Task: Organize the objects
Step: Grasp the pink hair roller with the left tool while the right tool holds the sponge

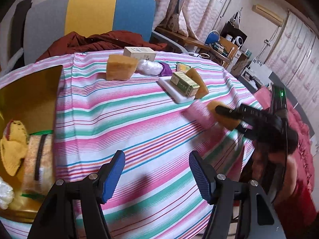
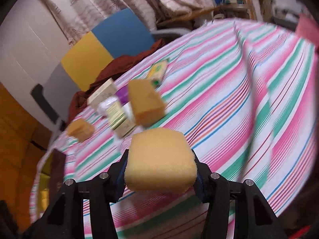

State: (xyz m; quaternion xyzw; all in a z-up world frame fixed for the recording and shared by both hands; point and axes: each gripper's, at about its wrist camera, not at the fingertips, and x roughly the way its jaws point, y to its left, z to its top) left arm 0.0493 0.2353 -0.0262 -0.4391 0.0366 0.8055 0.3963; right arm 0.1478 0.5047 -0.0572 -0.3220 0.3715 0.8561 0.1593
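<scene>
Right claw (image 2: pixel 160 166) clamped on rectangular yellow-orange foam sponge (image 2: pixel 159 159), raised above striped pink-green tabletop (image 2: pixel 229 107); left claw (image 1: pixel 157 176) spread wide, empty, over same cloth.

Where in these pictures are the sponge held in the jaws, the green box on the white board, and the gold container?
held sponge (image 2: pixel 159 159): right wrist view, middle of its front face.
green box (image 1: pixel 184 83): left wrist view, its top face.
gold container (image 1: pixel 30 91): left wrist view, its raised lid.
</scene>
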